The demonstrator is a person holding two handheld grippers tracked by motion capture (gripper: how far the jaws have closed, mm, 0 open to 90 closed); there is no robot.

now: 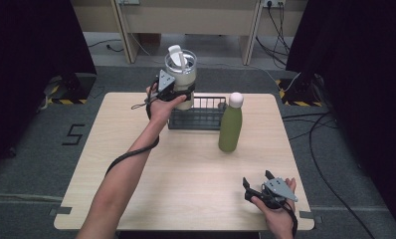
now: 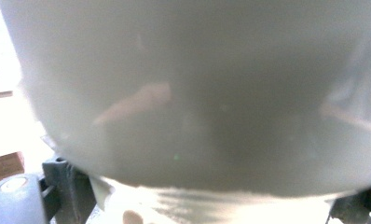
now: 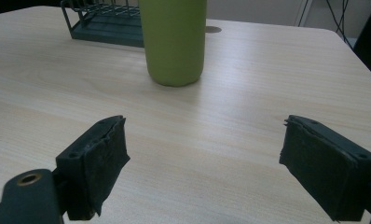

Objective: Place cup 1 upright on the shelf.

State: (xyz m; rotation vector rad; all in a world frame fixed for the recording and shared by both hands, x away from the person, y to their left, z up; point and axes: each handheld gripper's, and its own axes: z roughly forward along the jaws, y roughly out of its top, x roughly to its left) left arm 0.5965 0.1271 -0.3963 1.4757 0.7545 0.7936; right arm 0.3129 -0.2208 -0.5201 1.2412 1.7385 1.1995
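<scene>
Above the table's (image 1: 136,199) far edge, left tool (image 1: 172,92) pinching white tumbler (image 1: 182,74), right tool (image 1: 258,186) spread near front edge, bare wood between.

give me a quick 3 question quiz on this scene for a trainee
1. True or false: the green bottle lies on its side on the table.
2. Multiple choice: what does the left hand-held gripper hold? A) the green bottle B) the white tumbler C) the wire rack
3. Fill in: the right hand-held gripper has its jaws ____ and holds nothing.

Key
1. False. It stands upright, in front of the rack's right end.
2. B. The tumbler is held up in the air, above the rack's left end.
3. Open. The right gripper view shows a wide gap between its pads.
</scene>
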